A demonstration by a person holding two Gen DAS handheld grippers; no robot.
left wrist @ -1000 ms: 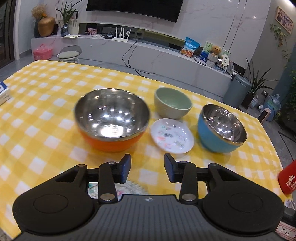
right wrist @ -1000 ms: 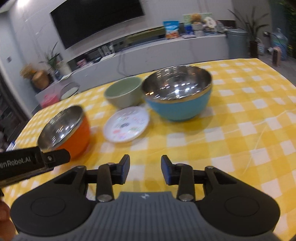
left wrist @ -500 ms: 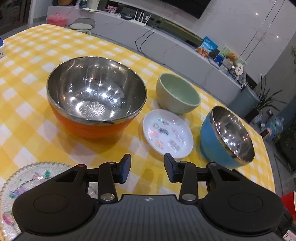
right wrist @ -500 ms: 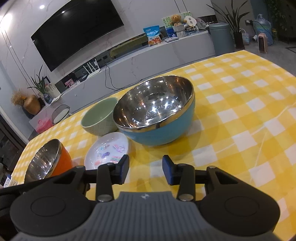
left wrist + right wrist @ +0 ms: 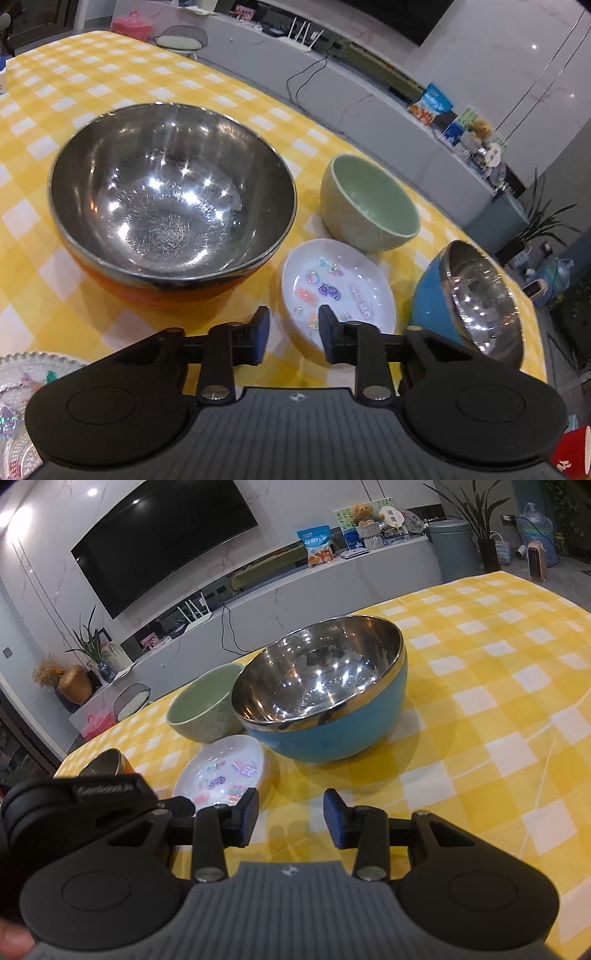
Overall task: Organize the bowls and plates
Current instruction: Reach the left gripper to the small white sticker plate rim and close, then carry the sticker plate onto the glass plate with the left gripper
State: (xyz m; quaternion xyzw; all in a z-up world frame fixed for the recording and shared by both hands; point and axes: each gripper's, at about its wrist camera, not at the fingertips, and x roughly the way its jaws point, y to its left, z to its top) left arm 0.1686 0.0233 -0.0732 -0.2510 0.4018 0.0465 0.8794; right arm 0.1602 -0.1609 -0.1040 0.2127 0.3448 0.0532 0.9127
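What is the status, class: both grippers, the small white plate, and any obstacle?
Left gripper closing around near rim of small white patterned plate. Right gripper open, empty. Orange-sided steel bowl close beside plate.

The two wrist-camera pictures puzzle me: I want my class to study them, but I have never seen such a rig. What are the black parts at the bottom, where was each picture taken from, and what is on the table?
No robot is here: a person holds a two-finger gripper in each hand, and a camera on each looks forward along its fingers. The black shapes at the bottom are those tools.

One picture is from the left gripper. Its jaws are closing just over the near rim of the small white plate; nothing is gripped. The other is from the right gripper, open and empty above the yellow checked tablecloth.

On the table stand an orange bowl, a green bowl and a blue bowl, with a patterned plate at the left view's lower left.
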